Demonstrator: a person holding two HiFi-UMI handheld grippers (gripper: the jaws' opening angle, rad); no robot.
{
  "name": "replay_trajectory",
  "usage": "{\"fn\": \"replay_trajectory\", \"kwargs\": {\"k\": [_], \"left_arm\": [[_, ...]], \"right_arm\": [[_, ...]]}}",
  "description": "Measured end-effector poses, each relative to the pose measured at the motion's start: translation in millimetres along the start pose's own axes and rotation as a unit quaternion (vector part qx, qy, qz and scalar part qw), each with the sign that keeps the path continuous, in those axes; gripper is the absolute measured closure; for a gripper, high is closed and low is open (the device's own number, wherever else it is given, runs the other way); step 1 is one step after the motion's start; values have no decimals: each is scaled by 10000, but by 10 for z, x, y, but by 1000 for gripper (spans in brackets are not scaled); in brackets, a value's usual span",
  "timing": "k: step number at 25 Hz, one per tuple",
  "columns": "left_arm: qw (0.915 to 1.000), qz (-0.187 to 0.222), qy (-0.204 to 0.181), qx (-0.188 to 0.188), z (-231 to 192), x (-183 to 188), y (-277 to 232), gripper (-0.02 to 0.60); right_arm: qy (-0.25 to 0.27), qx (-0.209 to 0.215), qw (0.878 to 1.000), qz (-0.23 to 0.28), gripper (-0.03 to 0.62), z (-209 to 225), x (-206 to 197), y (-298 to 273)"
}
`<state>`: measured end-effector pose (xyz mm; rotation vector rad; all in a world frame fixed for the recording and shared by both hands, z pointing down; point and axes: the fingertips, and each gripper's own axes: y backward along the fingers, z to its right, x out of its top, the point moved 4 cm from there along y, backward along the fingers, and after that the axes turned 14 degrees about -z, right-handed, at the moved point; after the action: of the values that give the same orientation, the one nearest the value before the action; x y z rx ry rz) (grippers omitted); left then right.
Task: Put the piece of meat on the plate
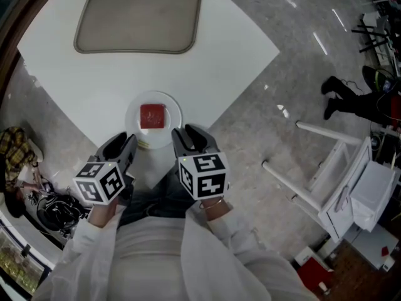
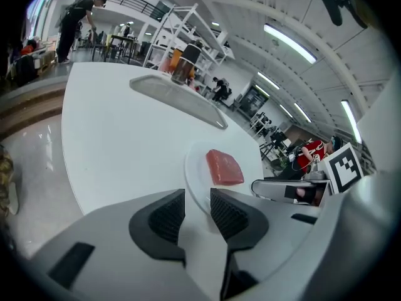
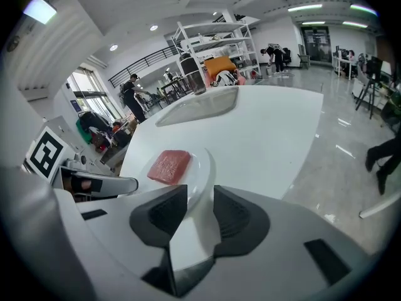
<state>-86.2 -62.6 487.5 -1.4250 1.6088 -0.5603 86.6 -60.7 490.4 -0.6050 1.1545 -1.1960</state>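
Observation:
A red square piece of meat (image 1: 152, 116) lies in the middle of a round white plate (image 1: 173, 107) near the front corner of the white table (image 1: 238, 49). My left gripper (image 1: 125, 142) is at the plate's near left rim and my right gripper (image 1: 188, 135) at its near right rim. In the left gripper view the meat (image 2: 223, 167) rests on the plate (image 2: 193, 168), just beyond the open left gripper (image 2: 197, 209). The right gripper view shows the meat (image 3: 169, 165) on the plate (image 3: 200, 168), with the rim in the gap of the open right gripper (image 3: 200, 209); no pad presses on it.
A large grey tray (image 1: 139, 17) sits at the far side of the table. To the right, a white rack (image 1: 338, 180) lies on the floor and a person's legs (image 1: 351, 99) reach in. Bags (image 1: 25, 168) lie on the floor at the left.

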Motion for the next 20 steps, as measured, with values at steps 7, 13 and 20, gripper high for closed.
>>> {"fn": "replay_trajectory", "kwargs": {"k": [7,13,20], "left_arm": [[10000,19,-19,-31,23,37,-24,471],[9999,52,-129,102,2,57,-45,471],[9994,42,-275,204,19,101,-35,472]], "right_arm": [[111,-33,9999,-59,477,-25,39,-53],[205,-80,9997,-63,479,-43,52,-82],[133,-80,9999,-26,480,-51,81,-71]]}}
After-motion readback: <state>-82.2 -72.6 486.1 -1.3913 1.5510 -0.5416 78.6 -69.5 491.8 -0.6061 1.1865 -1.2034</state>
